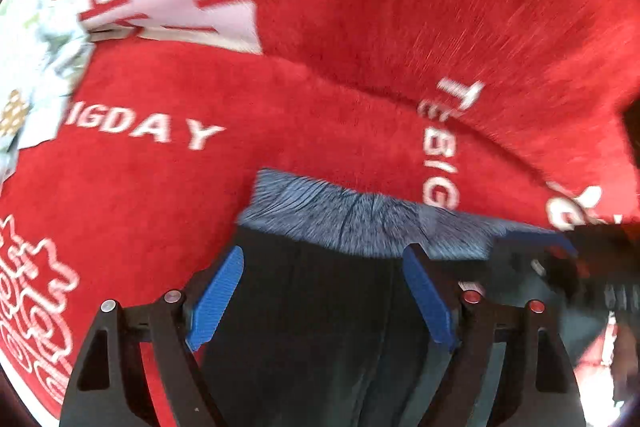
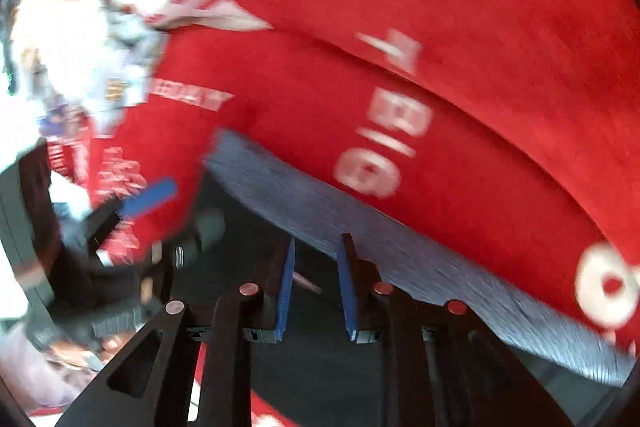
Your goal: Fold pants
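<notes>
The dark pants [image 1: 320,307] are seen low in both views, on a red blanket [image 1: 160,187], with a grey-blue band [image 1: 360,223] along their upper edge. The left gripper [image 1: 324,299] is spread wide, nothing pinched. The right gripper [image 2: 316,287] is narrowed, a gap left, nothing visibly clamped. How many folds are made cannot be told; more is judged left.

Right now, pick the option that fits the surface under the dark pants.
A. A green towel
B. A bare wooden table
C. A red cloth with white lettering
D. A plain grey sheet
C: the dark pants, with their blue-grey waistband, lie on a red cloth printed with white letters.
</notes>
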A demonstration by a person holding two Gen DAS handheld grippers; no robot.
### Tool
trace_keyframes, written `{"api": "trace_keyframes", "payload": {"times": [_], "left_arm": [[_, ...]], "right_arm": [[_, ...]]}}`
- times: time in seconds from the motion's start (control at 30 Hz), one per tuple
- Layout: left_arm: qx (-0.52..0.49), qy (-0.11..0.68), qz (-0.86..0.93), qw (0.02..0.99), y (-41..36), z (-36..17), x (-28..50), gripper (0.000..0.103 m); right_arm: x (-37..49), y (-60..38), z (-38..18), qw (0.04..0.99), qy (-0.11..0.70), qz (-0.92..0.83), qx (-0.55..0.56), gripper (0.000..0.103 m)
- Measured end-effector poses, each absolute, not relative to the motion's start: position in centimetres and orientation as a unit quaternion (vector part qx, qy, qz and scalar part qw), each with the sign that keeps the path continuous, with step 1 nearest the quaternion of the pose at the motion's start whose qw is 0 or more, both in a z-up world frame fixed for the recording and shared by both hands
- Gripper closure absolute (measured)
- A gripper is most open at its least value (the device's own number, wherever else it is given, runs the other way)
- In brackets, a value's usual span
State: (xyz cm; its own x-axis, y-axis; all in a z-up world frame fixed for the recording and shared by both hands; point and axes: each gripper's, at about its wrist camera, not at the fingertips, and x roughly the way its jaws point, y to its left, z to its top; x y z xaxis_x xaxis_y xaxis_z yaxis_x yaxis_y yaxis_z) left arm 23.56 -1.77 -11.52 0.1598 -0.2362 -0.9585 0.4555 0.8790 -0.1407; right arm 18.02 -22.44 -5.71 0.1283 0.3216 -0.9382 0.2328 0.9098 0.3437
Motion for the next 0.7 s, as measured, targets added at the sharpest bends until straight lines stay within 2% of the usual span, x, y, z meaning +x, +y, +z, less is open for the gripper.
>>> {"api": "trace_keyframes", "payload": {"times": [0.07,0.2,0.27,0.3,0.37,0.53,0.7], "left_arm": [[0.095,0.602,-0.206,0.766,-2.6,-12.7,24.1,0.017],[0.116,0.608,-0.174,0.766,-3.0,-12.8,25.2,0.017],[0.14,0.597,-0.179,0.77,-3.0,-11.2,24.8,0.017],[0.149,0.589,-0.187,0.772,-3.0,-10.2,24.3,0.017],[0.155,0.581,-0.209,0.771,-3.4,-8.5,22.9,0.017],[0.159,0.581,-0.283,0.747,-7.2,-5.7,16.5,0.017],[0.172,0.623,-0.293,0.705,-10.3,-8.4,11.1,0.017]], "right_arm": [[16.7,-24.8,-7.2,0.723,0.654,-0.018,0.22,0.079],[14.9,-30.4,-8.0,0.725,0.634,-0.113,0.244,0.078],[12.2,-33.6,-6.7,0.721,0.607,-0.124,0.31,0.076],[10.5,-34.8,-5.9,0.719,0.591,-0.117,0.346,0.073],[6.2,-36.4,-4.3,0.708,0.566,-0.104,0.409,0.054],[-4.6,-35.9,-3.0,0.662,0.536,-0.075,0.519,0.054],[-12.4,-33.9,-6.1,0.601,0.509,-0.104,0.607,0.054]]}}
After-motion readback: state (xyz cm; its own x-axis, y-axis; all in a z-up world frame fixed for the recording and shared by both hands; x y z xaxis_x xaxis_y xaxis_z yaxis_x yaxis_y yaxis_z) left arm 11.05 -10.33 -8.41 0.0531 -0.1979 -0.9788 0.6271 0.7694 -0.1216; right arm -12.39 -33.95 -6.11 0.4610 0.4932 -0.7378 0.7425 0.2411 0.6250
